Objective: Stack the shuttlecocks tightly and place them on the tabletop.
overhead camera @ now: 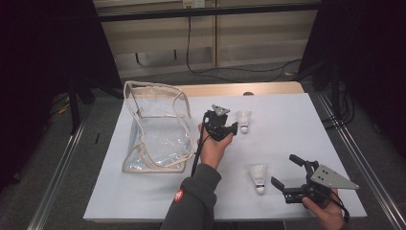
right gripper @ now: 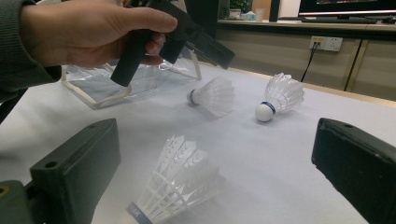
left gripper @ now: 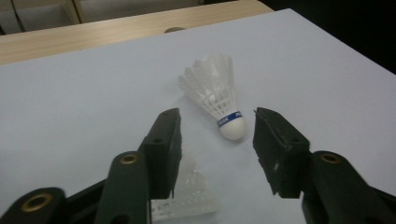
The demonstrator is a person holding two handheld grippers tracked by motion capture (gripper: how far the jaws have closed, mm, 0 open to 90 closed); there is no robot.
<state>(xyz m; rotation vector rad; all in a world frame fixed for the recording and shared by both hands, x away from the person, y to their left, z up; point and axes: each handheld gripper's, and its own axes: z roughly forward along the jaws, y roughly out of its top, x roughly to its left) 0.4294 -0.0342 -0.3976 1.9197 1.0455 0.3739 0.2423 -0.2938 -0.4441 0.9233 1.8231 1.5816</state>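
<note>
On the desk (overhead camera: 143, 201), the left hand-held gripper (left gripper: 215, 140) has its jaws spread and nothing clamped. One shuttlecock (left gripper: 215, 95) lies just ahead between the jaw tips, cork toward the camera, and a second shuttlecock (left gripper: 189, 196) sits right under the left jaw. The right hand-held gripper (overhead camera: 287, 175) is wide open beside a third shuttlecock (overhead camera: 258, 176). My worry: closing now could pinch the feather skirt or nudge the neighbour, since they're so light they roll. The clear bag (overhead camera: 155, 127) waits to the left.
</note>
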